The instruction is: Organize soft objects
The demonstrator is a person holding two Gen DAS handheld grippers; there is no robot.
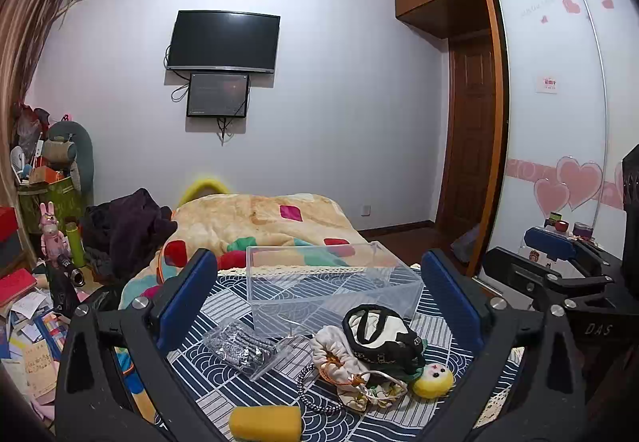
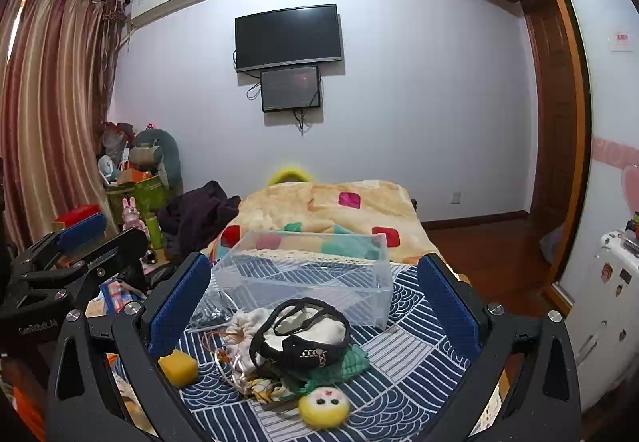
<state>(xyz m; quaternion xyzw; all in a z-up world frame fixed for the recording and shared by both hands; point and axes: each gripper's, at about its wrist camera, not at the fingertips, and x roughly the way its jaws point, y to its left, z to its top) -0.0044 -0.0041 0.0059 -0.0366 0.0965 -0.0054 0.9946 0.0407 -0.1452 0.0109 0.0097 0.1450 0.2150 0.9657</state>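
In the left wrist view, the left gripper (image 1: 315, 294) has its two blue fingers (image 1: 185, 298) far apart and holds nothing. It hangs above a blue and white patterned cloth (image 1: 247, 386) on the bed. Between the fingers sits a clear plastic box (image 1: 331, 282). Closer in lies a pile of soft things: a black and white pouch (image 1: 379, 334), a cream drawstring bag (image 1: 335, 354), and a small doll with a yellow head (image 1: 433, 378). A yellow sponge (image 1: 265, 422) lies at the near edge. A clear packet with grey stuff (image 1: 239, 346) lies to the left of the pile. The right gripper (image 1: 559, 254) shows at the right side.

In the right wrist view, the right gripper (image 2: 315, 298) is wide apart too, and empty. The clear plastic box (image 2: 307, 274) sits behind the black and white pouch (image 2: 303, 338). The doll (image 2: 323, 406) lies nearest, with the yellow sponge (image 2: 178, 366) by the left finger. A blanket (image 2: 319, 210) covers the bed behind.
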